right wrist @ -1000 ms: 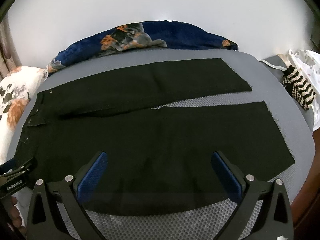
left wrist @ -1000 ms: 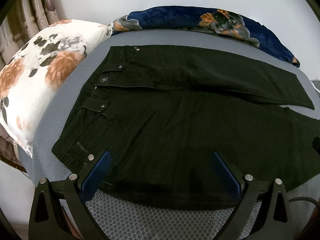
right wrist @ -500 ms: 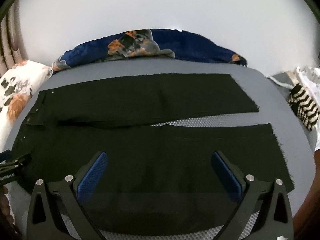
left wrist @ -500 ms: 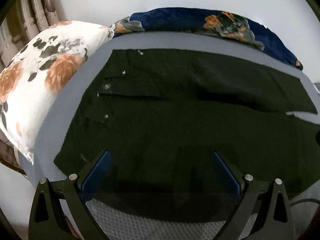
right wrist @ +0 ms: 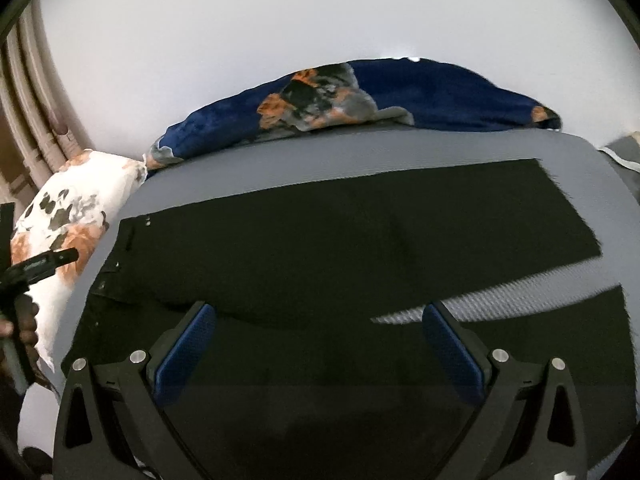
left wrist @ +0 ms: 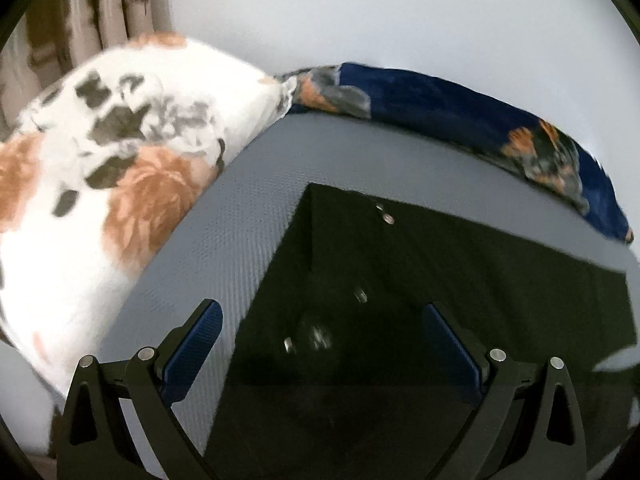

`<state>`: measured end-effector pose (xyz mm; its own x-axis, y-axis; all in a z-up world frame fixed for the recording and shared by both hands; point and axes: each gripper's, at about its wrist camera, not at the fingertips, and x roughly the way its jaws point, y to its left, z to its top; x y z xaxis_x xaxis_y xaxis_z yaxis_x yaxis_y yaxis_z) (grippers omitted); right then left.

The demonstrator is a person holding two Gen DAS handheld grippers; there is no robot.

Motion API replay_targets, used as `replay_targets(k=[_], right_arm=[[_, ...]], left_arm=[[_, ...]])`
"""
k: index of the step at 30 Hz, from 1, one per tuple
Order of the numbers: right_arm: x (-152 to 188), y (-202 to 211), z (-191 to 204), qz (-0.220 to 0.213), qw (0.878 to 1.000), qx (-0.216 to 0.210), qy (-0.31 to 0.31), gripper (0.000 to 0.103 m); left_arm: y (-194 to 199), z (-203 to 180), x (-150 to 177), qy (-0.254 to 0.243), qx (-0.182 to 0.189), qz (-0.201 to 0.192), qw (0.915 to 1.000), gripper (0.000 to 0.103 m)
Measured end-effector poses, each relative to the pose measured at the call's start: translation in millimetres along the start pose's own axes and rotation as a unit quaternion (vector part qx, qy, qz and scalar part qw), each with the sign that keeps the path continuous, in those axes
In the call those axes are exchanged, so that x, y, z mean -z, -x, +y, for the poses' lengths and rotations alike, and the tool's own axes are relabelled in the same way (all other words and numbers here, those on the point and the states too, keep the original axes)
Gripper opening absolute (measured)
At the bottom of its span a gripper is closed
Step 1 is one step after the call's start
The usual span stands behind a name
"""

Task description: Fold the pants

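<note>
Black pants (right wrist: 340,248) lie flat on the grey bed (right wrist: 360,152); both the left hand-held gripper (left wrist: 320,344) and the right hand-held gripper (right wrist: 318,340) hover spread wide, empty, with a pillow (left wrist: 100,168) at ten o'clock.

matt black cloth pants (right wrist: 320,248), grey textured mesh mattress (left wrist: 240,232)

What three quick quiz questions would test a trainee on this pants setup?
1. True or false: both grippers are open.
2. Which end of the pants is the left gripper over? A waist, B hems.
3. Fill in: the pants lie on a grey ____.

Key: 1 true (right gripper too). 2 A. 3 mattress.
</note>
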<state>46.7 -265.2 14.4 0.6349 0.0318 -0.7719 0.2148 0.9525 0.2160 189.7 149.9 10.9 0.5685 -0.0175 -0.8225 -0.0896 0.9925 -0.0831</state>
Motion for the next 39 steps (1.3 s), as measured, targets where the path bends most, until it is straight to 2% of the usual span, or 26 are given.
replay_targets(k=[1,3,4,5,6,9,12,16,19,22,24,29,34,39], right_arm=[[-5.3,-5.4,3.0,0.002,1.0,-0.008,-0.001,0.103],[-12.9,-15.9,7.3,0.011,1.0,-0.013,-0.003,0.103],[-16.3,-21.3,10.4,0.015,1.0,-0.014,-0.003,0.103],[-18.6,-25.4,12.8,0.016,1.0,-0.016,-0.001,0.103],[-21.6,-31.9,17.3,0.02,1.0,-0.017,0.003,0.103],[-27.5,-48.9,29.0,0.031,0.999,-0.015,0.021,0.103],[-31.5,-66.2,39.9,0.041,0.999,-0.014,0.031,0.103],[-33.9,-86.4,50.3,0.058,0.998,-0.019,0.032,0.103],[-34.5,-99.9,58.5,0.067,0.997,-0.023,0.036,0.103],[-35.5,-112.0,65.3,0.076,0.996,-0.026,0.042,0.103],[-37.1,-117.1,69.9,0.078,0.995,-0.029,0.047,0.103],[-41.6,-126.9,78.1,0.078,0.994,-0.034,0.063,0.103],[-49.3,-133.8,84.1,0.079,0.994,-0.037,0.069,0.103],[-56.2,-135.6,90.0,0.073,0.993,-0.037,0.084,0.103]], left_arm=[[-8.5,8.0,-7.7,0.01,0.019,0.004,0.9998,0.095],[-30.3,22.7,-21.8,0.026,0.048,0.015,0.9984,0.082],[-42.6,28.5,-28.3,0.031,0.059,0.025,0.9975,0.079],[-51.5,30.9,-31.2,0.036,0.069,0.033,0.9964,0.068],[-63.9,36.9,-36.5,0.048,0.087,0.046,0.994,0.058],[-94.8,48.8,-46.1,0.084,0.145,0.078,0.9828,0.048],[-119.3,57.2,-55.0,0.105,0.167,0.099,0.9753,0.046],[-135.9,57.4,-62.3,0.103,0.201,0.116,0.9673,0.046],[-145.1,58.7,-66.1,0.118,0.245,0.13,0.9534,0.046],[-148.4,59.1,-70.6,0.139,0.293,0.143,0.9351,0.046],[-143.3,57.8,-74.2,0.141,0.313,0.142,0.9287,0.046],[-148.3,44.9,-84.2,0.119,0.32,0.15,0.928,0.046],[-167.4,29.9,-91.2,0.131,0.326,0.167,0.9214,0.046],[-175.4,10.9,-98.5,0.122,0.329,0.169,0.9212,0.046]])
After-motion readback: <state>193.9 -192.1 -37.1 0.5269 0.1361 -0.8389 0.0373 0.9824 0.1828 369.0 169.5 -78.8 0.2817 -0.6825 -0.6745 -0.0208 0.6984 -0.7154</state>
